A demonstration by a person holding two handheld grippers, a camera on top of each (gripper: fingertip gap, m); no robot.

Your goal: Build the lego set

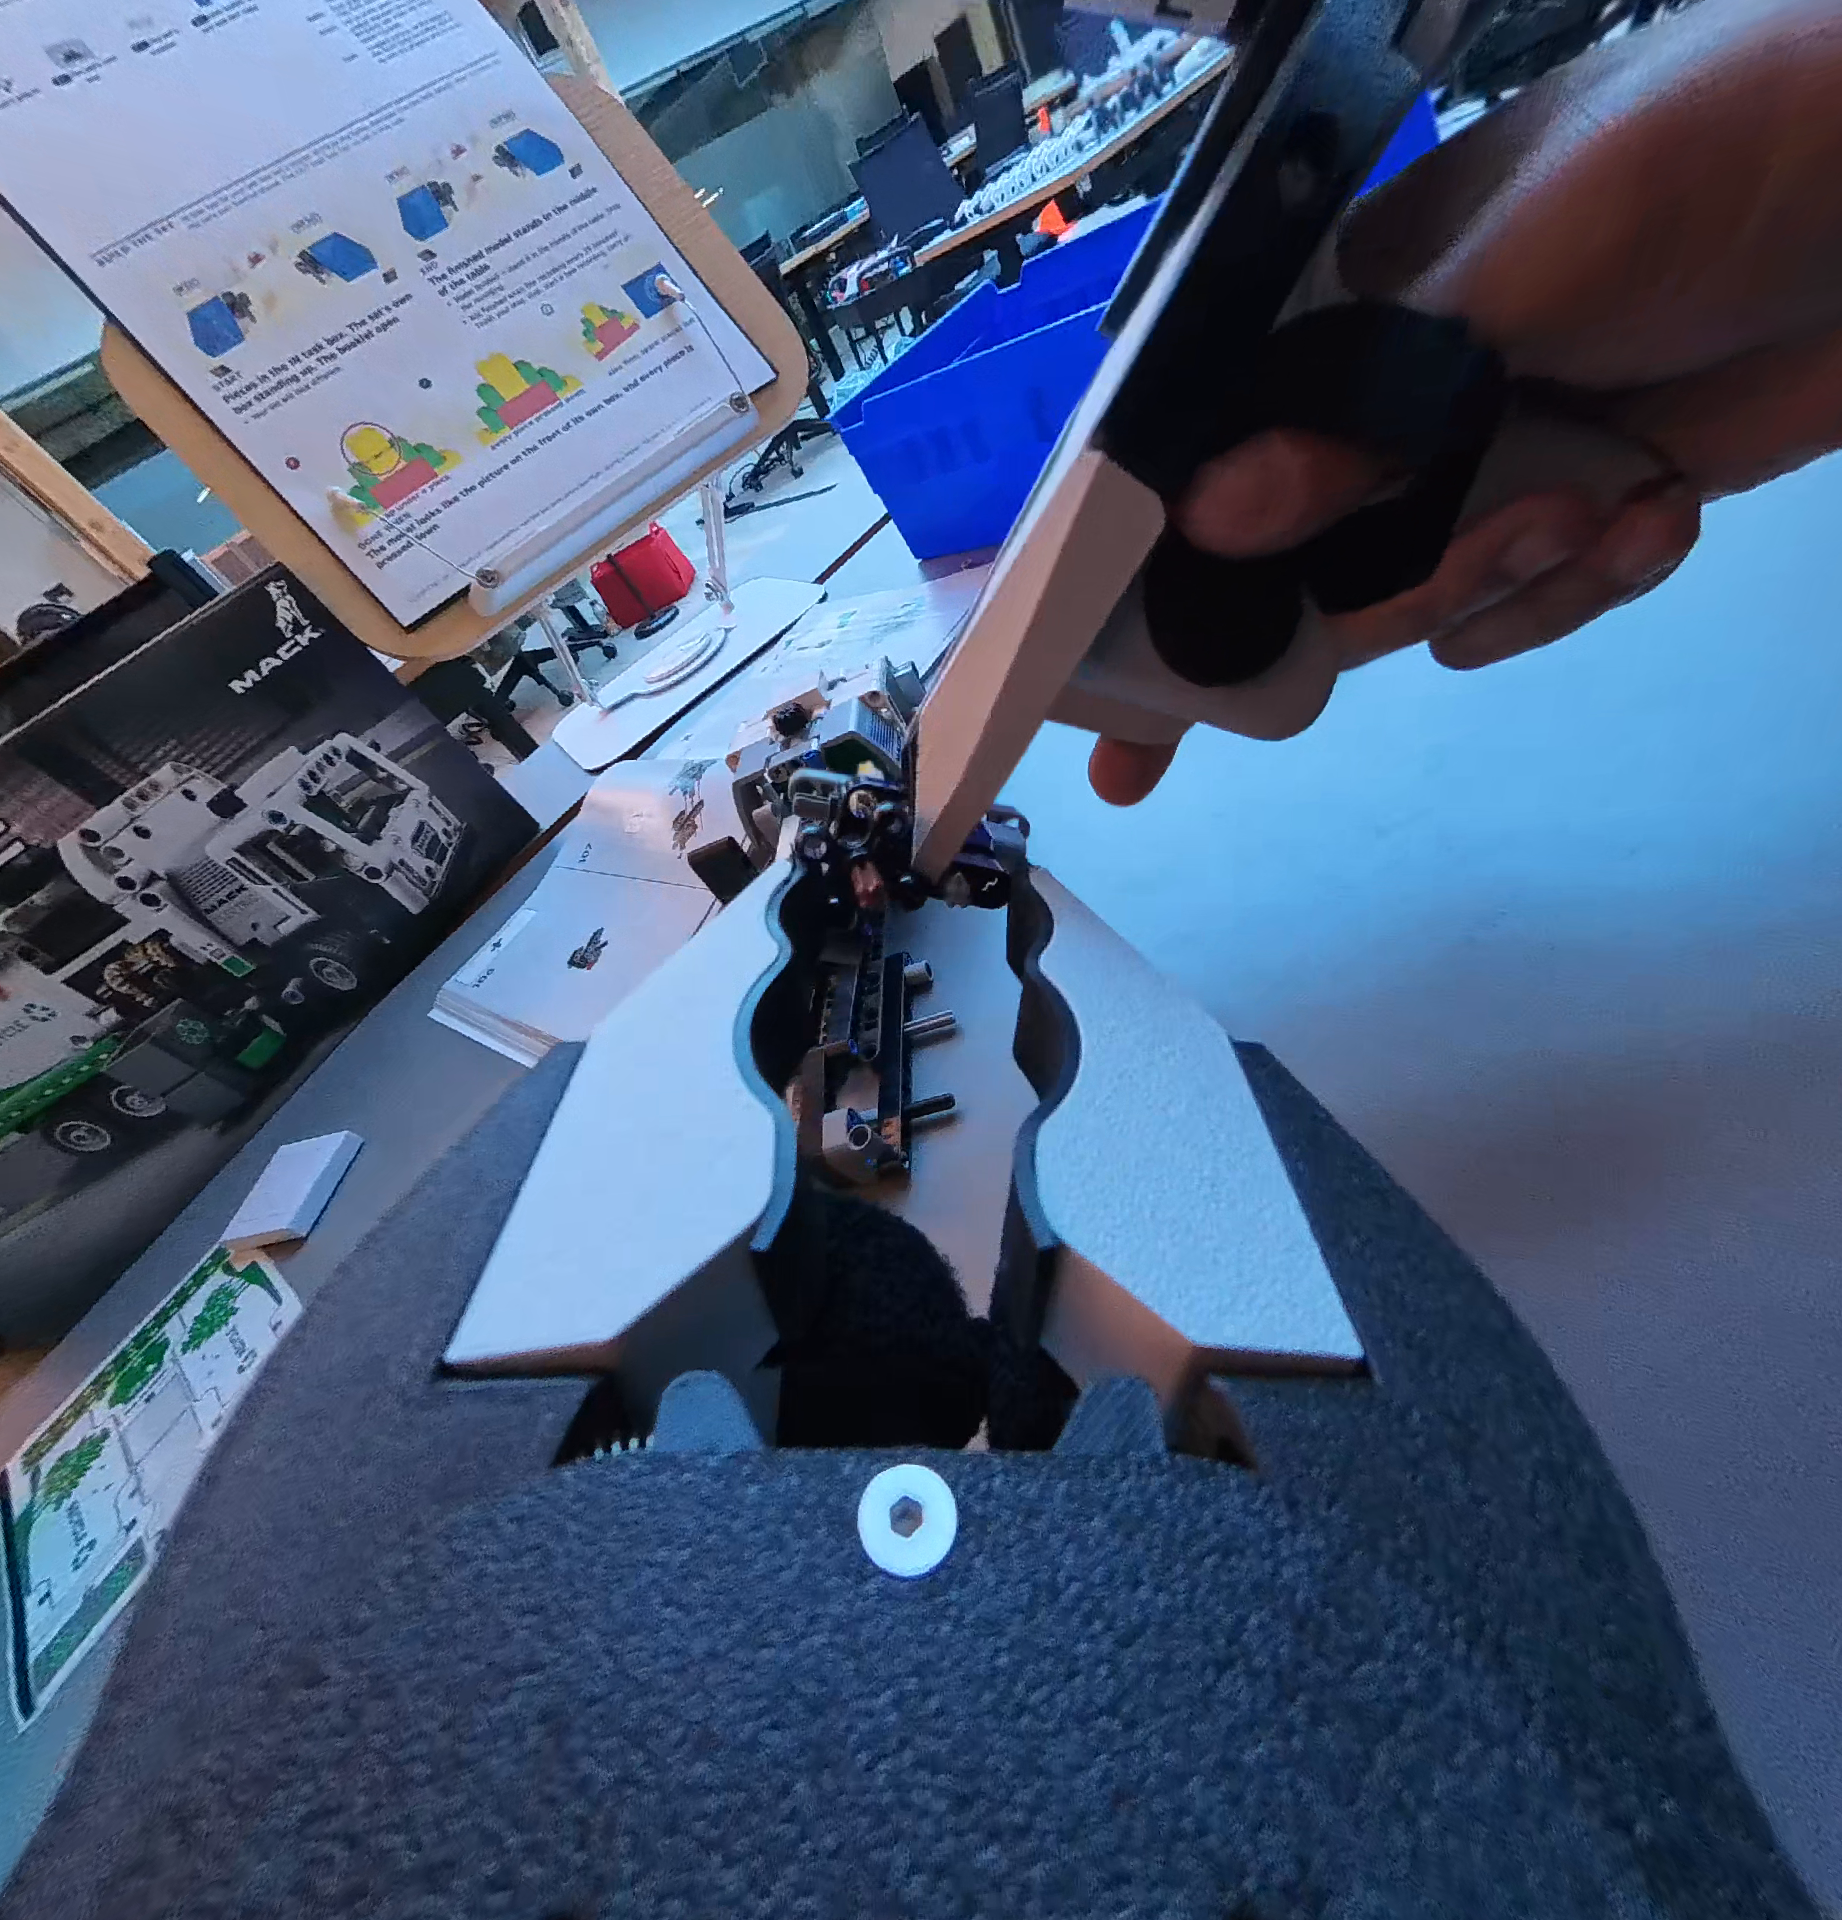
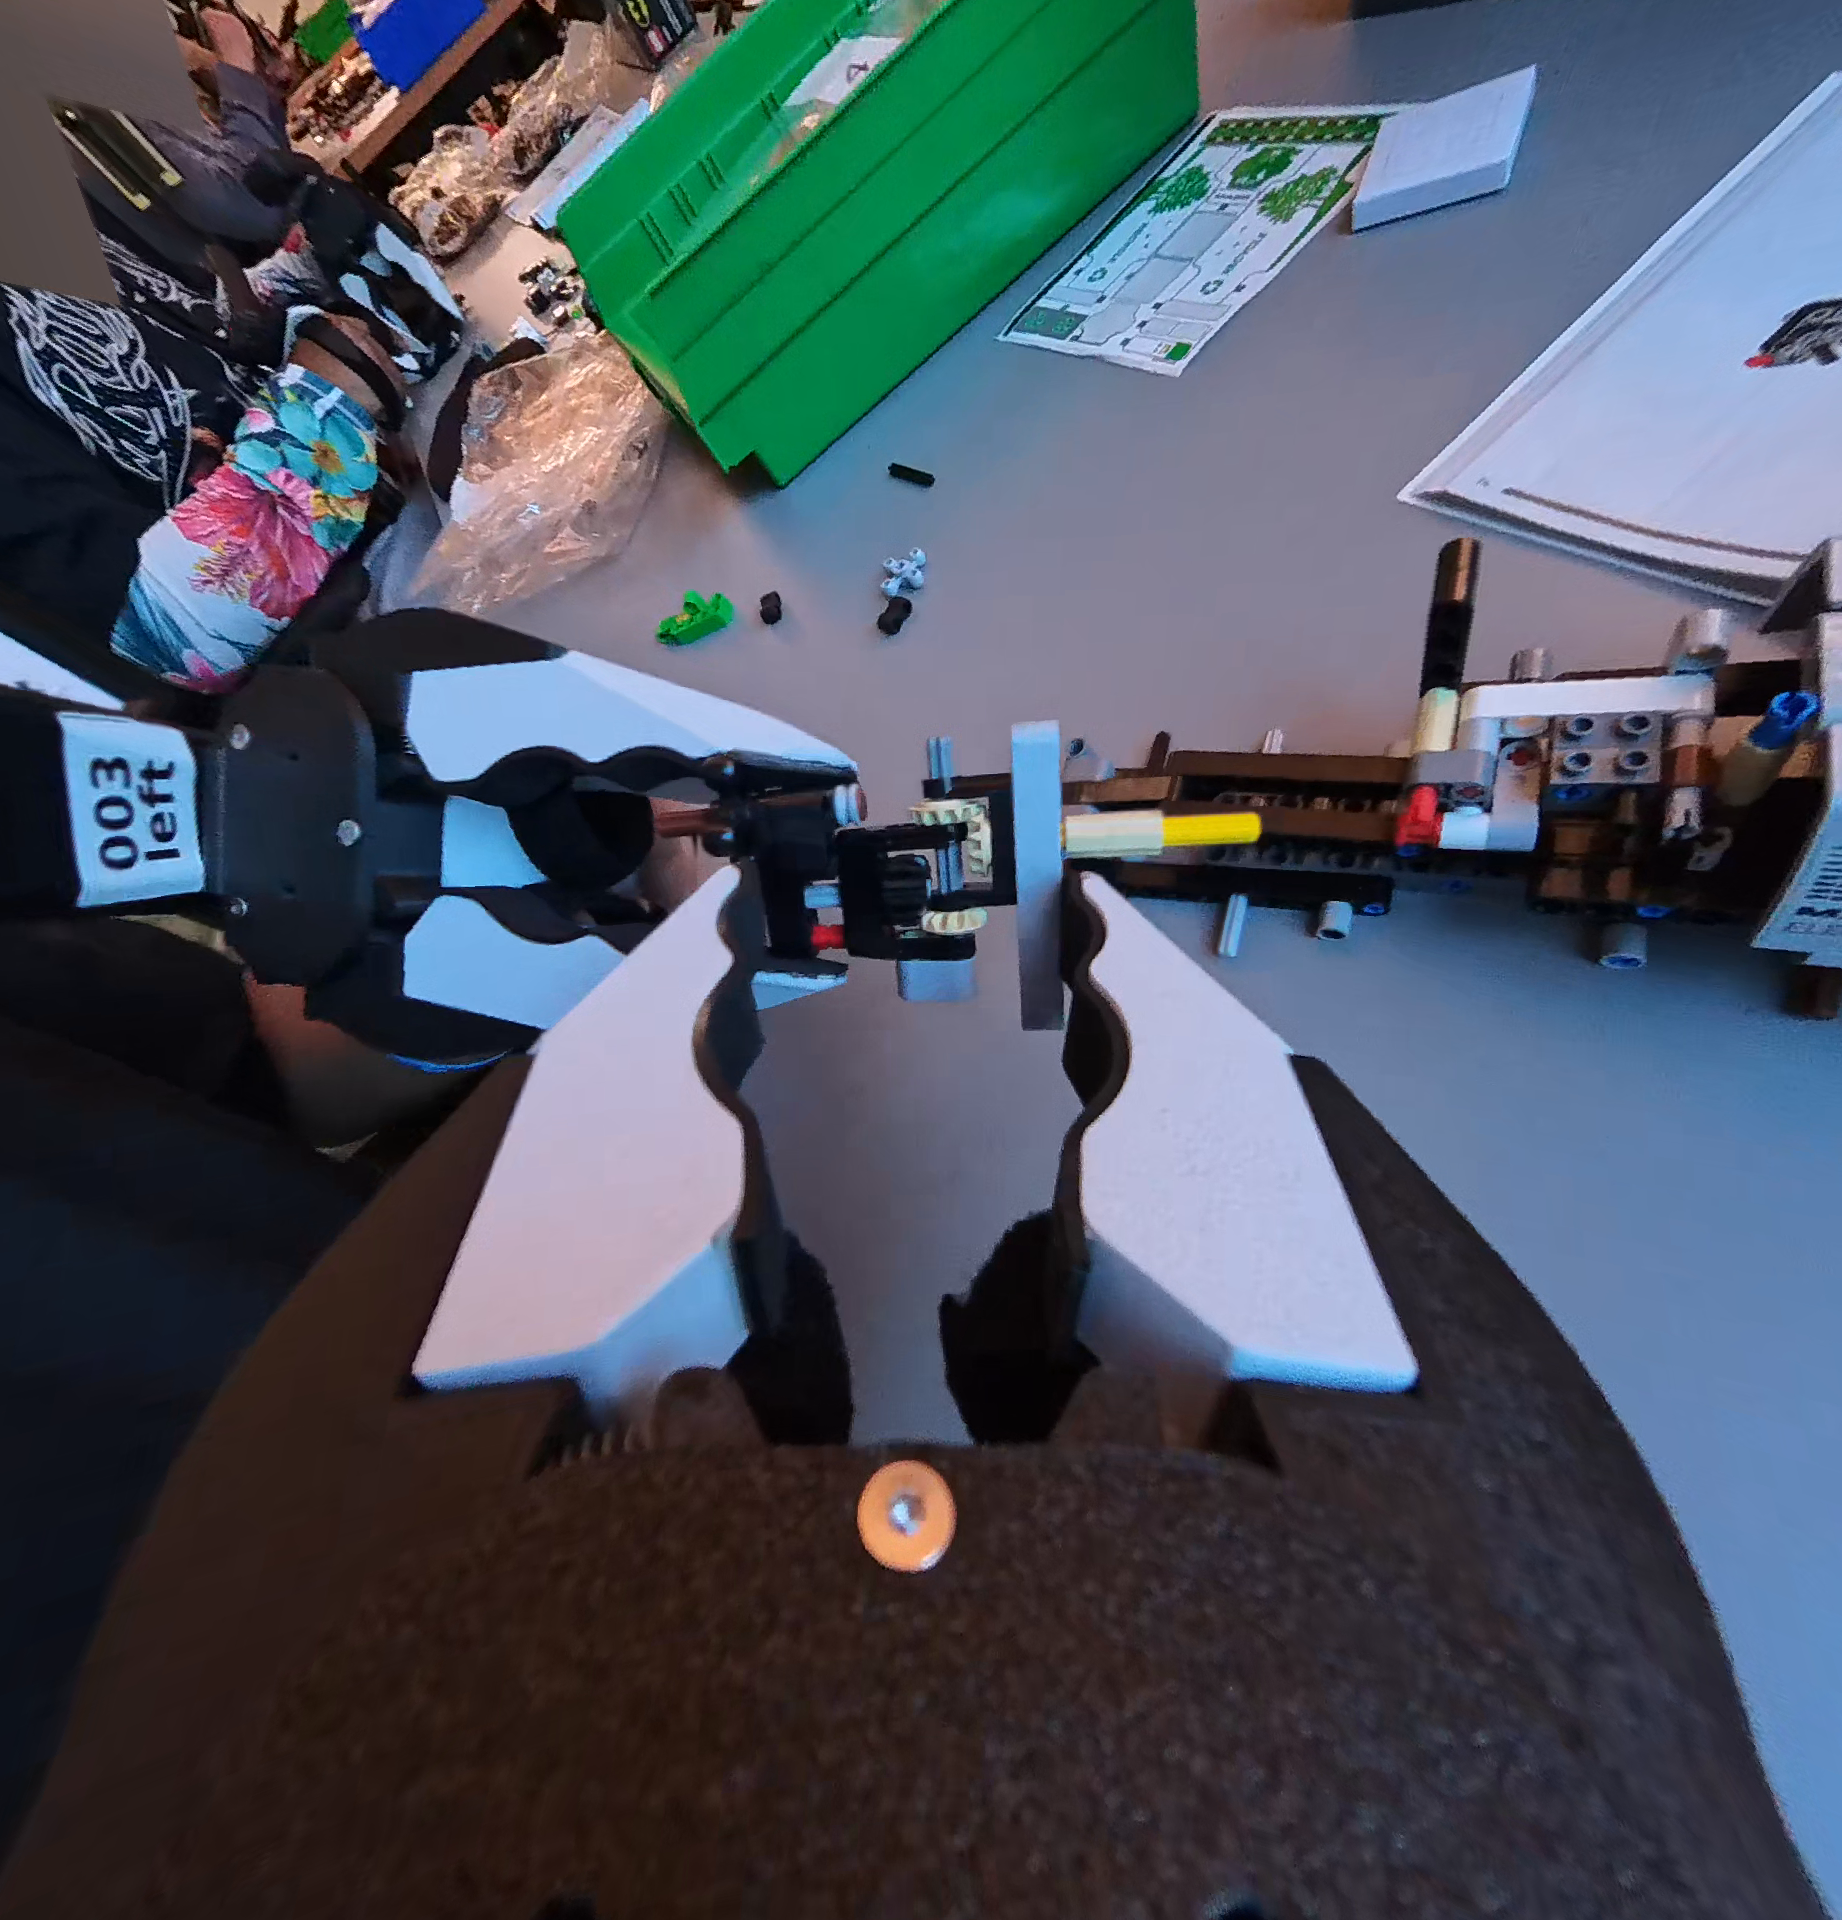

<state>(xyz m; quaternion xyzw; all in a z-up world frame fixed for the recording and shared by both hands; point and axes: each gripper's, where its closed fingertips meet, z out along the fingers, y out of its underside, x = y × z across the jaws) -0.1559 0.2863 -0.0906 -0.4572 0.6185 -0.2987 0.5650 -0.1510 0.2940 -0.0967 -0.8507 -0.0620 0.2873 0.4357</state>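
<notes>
Got the left gripper (image 2: 797, 871) clamped on the black gear end of the chassis (image 2: 1301, 831), jaws nearly together with that end pinched between them. Got the right gripper (image 2: 906, 883) spread wide and, going by the right wrist view, gripping nothing.

Found the chassis lying flat on the grey table (image 2: 1416, 1143), long axis pointing straight out from the left gripper's tips toward the white cab (image 2: 1831, 790) at the far end. Coming at that axis square-on with the right gripper, from the side, tips straddling the gear end just cab-side of the left gripper. So: left holding, right free and sitting right at the work spot.

Also spotted a grey flat piece (image 2: 1036, 873) standing on edge across the chassis line, right at one right fingertip. Can't tell if touching. Probably calls for a push along the axis, not across it.

Counting around the chassis:
- one yellow axle (image 2: 1208, 828) along the spine
- two tan bevel gears (image 2: 948, 816) at the gear end
- beyond the chassis, one green loose bit (image 2: 693, 618), three small dark bits (image 2: 893, 618) and one pale grey bit (image 2: 903, 569)
- one green bin (image 2: 875, 208) farther off
- one booklet (image 2: 1675, 364) near the cab end
</notes>
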